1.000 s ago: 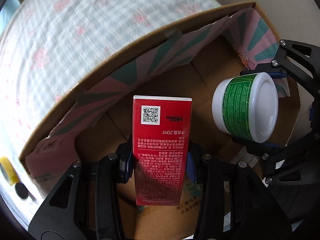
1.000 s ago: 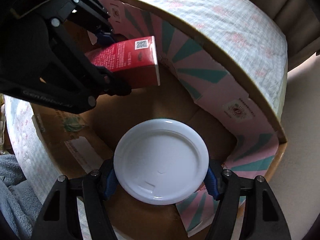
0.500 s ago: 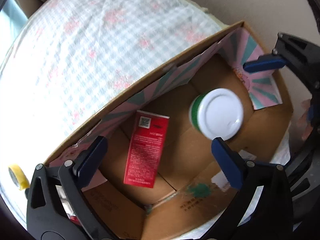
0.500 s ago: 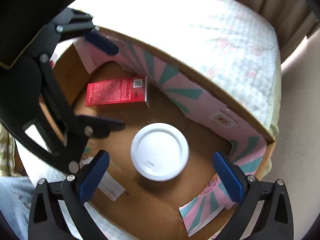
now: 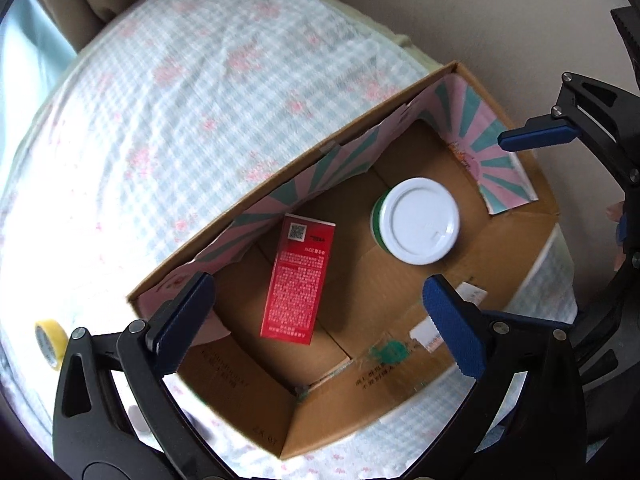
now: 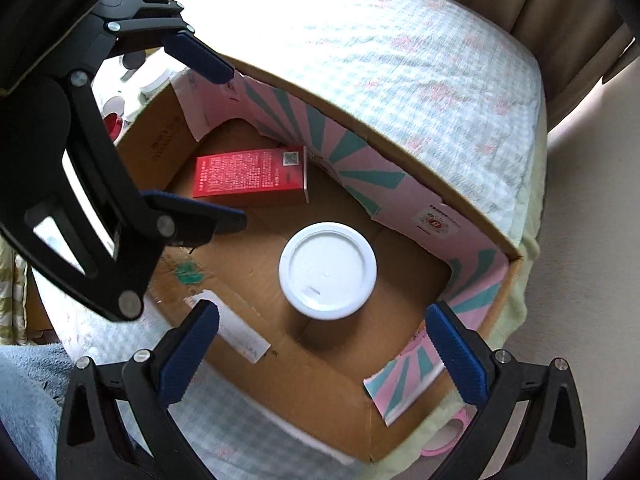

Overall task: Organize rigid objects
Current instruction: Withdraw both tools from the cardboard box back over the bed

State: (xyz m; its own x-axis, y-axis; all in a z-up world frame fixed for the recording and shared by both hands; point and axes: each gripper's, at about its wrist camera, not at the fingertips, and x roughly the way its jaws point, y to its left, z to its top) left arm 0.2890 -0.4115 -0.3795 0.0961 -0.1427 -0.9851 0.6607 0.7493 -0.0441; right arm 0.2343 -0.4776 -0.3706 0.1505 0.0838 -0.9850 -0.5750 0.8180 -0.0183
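A red carton (image 5: 298, 278) lies flat on the floor of an open cardboard box (image 5: 400, 360), against its pink and teal lined wall. A white-lidded jar with a green label (image 5: 418, 220) stands upright beside it. Both also show in the right wrist view: the carton (image 6: 250, 174), the jar (image 6: 328, 270), the box (image 6: 304, 392). My left gripper (image 5: 318, 320) is open and empty above the box. My right gripper (image 6: 320, 356) is open and empty above the box, on the jar's side.
The box sits on a bed with a checked blue and pink cover (image 5: 192, 92). A yellow tape roll (image 5: 50, 342) lies left of the box. Several small white and red items (image 6: 128, 92) lie beyond the box's left end. A pink tape roll (image 6: 448, 438) lies by the box corner.
Both grippers opened and let go: the carton now lies flat in the box and the jar stands in it. Both grippers have pulled up and back from the box.
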